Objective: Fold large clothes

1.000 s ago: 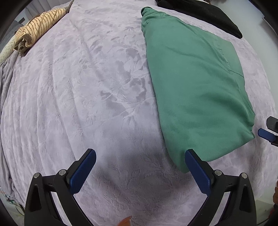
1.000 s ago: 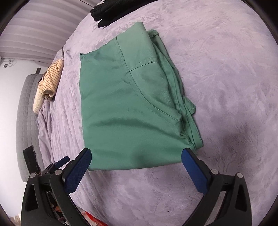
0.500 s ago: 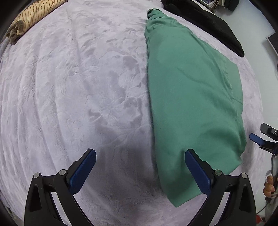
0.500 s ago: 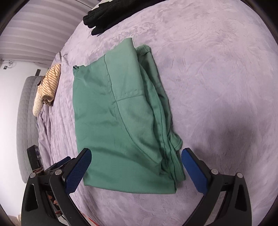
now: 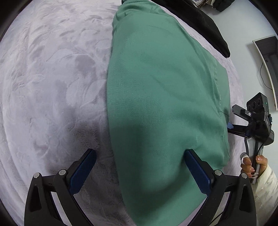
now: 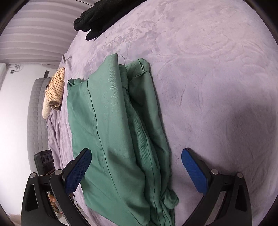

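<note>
A folded green garment lies on the lilac plush bedspread. My left gripper is open and straddles the garment's near left edge, its right finger pad pressing into the cloth. In the right wrist view the same green garment shows its stacked folded edges on the right side. My right gripper is open, with the garment's near end lying between its blue pads. The right gripper's body shows at the garment's far right edge in the left wrist view, held by a hand.
A black garment lies beyond the green one, near the bed's edge. A striped tan garment sits at the bedspread's far side by a grey headboard. Bare bedspread stretches to the right.
Both grippers have moved in toward the green garment, which now lies between each pair of fingers. Both stay open. The garment itself has not shifted.
</note>
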{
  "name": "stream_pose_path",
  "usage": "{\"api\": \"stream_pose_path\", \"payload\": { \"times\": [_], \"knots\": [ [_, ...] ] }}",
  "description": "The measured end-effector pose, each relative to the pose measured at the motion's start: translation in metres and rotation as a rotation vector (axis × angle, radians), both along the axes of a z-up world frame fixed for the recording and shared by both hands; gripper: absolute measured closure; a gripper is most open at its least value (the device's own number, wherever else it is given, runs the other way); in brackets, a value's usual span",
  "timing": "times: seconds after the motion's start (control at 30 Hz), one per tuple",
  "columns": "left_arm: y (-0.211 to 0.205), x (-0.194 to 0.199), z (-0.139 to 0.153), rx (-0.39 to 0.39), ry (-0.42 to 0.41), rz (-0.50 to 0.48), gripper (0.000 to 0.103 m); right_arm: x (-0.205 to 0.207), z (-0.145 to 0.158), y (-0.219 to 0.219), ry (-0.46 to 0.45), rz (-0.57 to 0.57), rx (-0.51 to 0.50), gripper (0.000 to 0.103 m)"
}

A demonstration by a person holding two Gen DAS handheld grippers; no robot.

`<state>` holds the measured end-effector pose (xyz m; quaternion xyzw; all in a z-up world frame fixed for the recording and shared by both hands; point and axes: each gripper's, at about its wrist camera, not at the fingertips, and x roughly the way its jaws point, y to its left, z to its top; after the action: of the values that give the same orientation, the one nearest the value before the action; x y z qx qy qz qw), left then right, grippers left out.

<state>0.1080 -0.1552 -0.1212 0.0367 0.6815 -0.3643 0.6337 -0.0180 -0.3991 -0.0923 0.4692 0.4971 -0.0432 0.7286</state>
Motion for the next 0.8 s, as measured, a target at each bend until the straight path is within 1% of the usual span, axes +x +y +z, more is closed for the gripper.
{"api": "stream_pose_path", "payload": {
  "times": [0.07, 0.13, 0.3, 0.4, 0.47, 0.5, 0.53, 0.57, 0.6, 0.63, 0.67, 0.7, 0.73, 0.77, 0.8],
  "knots": [
    [-0.006, 0.001, -0.005, -0.018, 0.027, 0.005, 0.001, 0.008, -0.006, -0.002, -0.006, 0.01, 0.019, 0.0],
    [-0.011, 0.0, -0.006, -0.031, 0.034, 0.006, 0.001, 0.019, -0.01, -0.003, -0.021, 0.028, 0.042, 0.0],
    [-0.031, -0.008, -0.011, -0.047, 0.043, -0.022, 0.001, 0.043, -0.008, 0.006, -0.098, 0.086, 0.091, 0.0],
    [-0.037, -0.012, -0.015, -0.029, 0.025, -0.04, 0.001, 0.051, -0.016, 0.008, -0.09, 0.09, 0.103, 0.0],
    [-0.035, -0.013, -0.014, -0.031, 0.025, -0.045, 0.001, 0.052, -0.022, 0.007, -0.084, 0.072, 0.114, 0.0],
    [-0.035, -0.013, -0.012, -0.034, 0.021, -0.047, 0.003, 0.051, -0.023, 0.005, -0.086, 0.052, 0.126, 0.0],
    [-0.035, -0.014, -0.01, -0.037, 0.012, -0.051, 0.011, 0.05, -0.023, 0.004, -0.087, 0.035, 0.137, 0.0],
    [-0.029, -0.016, -0.006, -0.043, 0.001, -0.056, 0.015, 0.049, -0.024, 0.002, -0.083, 0.021, 0.148, 0.002],
    [-0.027, -0.017, -0.003, -0.051, -0.005, -0.058, 0.023, 0.049, -0.024, 0.002, -0.067, 0.005, 0.15, 0.004],
    [-0.024, -0.016, 0.0, -0.058, -0.009, -0.056, 0.032, 0.049, -0.022, 0.002, -0.056, 0.004, 0.139, 0.022],
    [-0.02, -0.015, 0.004, -0.066, -0.011, -0.051, 0.037, 0.05, -0.021, 0.003, -0.04, 0.016, 0.119, 0.046],
    [-0.017, -0.015, 0.01, -0.08, -0.01, -0.048, 0.045, 0.049, -0.019, 0.005, -0.024, 0.023, 0.096, 0.05],
    [-0.015, -0.015, 0.015, -0.09, -0.012, -0.048, 0.052, 0.047, -0.017, 0.005, -0.044, 0.022, 0.105, 0.061],
    [-0.013, -0.016, 0.022, -0.103, -0.015, -0.055, 0.055, 0.043, -0.013, 0.006, -0.074, 0.016, 0.125, 0.072],
    [-0.013, -0.016, 0.028, -0.113, -0.021, -0.062, 0.057, 0.037, -0.009, 0.006, -0.113, 0.003, 0.155, 0.075]
  ]
}}
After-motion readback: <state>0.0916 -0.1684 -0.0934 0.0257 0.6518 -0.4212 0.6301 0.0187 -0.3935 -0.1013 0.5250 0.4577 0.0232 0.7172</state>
